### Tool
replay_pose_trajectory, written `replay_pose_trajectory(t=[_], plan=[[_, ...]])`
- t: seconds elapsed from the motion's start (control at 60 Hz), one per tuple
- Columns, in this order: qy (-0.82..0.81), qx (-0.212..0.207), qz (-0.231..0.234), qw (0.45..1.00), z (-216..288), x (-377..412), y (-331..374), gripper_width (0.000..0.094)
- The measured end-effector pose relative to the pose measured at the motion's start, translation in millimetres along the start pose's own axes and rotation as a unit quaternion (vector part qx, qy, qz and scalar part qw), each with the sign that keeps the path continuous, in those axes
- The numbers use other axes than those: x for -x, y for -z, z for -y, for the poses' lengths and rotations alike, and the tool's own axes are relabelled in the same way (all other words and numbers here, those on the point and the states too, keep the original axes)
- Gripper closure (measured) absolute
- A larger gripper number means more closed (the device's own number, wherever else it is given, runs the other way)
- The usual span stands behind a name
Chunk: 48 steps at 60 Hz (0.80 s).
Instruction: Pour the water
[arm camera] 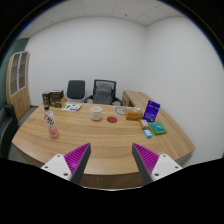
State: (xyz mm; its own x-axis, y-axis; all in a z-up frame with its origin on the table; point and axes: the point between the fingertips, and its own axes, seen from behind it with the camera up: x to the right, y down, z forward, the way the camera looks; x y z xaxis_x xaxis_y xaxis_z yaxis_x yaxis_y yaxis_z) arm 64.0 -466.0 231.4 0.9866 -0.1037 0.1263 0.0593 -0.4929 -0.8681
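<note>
Tongs (110,160) hang wide open above the near edge of a big wooden table (100,140), with nothing between the two fingers. They hold nothing at all.

A clear bottle (51,124) with a pink bottom stands on the table, off to one side and well ahead of the fingers. A white cup (96,113) sits farther back near the middle, and a small red thing (112,120) lies just beside it. The bottle and the cup are well apart.

No water is poured yet, I think. The bottle is tall and thin, so a push from one finger could knock it over. A grab too near the top could let it slip or tip. The cup is small, so water could miss it and run across the table toward the blue box (158,128) and the purple sign (151,110)
</note>
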Motion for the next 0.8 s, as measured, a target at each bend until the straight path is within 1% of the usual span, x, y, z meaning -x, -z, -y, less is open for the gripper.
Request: replay_pose_trajectory(t=[0.167,0.333,0.417,0.583,0.7,0.8], plan=[[0.012,0.019,0.014,1.000,-24,39,-4,0.0077],[0.004,0.034,0.041,0.999,-52,147,-25,0.0077],[0.002,0.018,0.061,0.998,-50,206,-34,0.0076],[-0.023,-0.003,0.074,0.997,-33,303,-70,0.0078],[-0.034,-0.024,0.079,0.996,-12,348,-110,0.0079],[-0.042,-0.030,0.064,0.997,-2,362,-154,0.0084]])
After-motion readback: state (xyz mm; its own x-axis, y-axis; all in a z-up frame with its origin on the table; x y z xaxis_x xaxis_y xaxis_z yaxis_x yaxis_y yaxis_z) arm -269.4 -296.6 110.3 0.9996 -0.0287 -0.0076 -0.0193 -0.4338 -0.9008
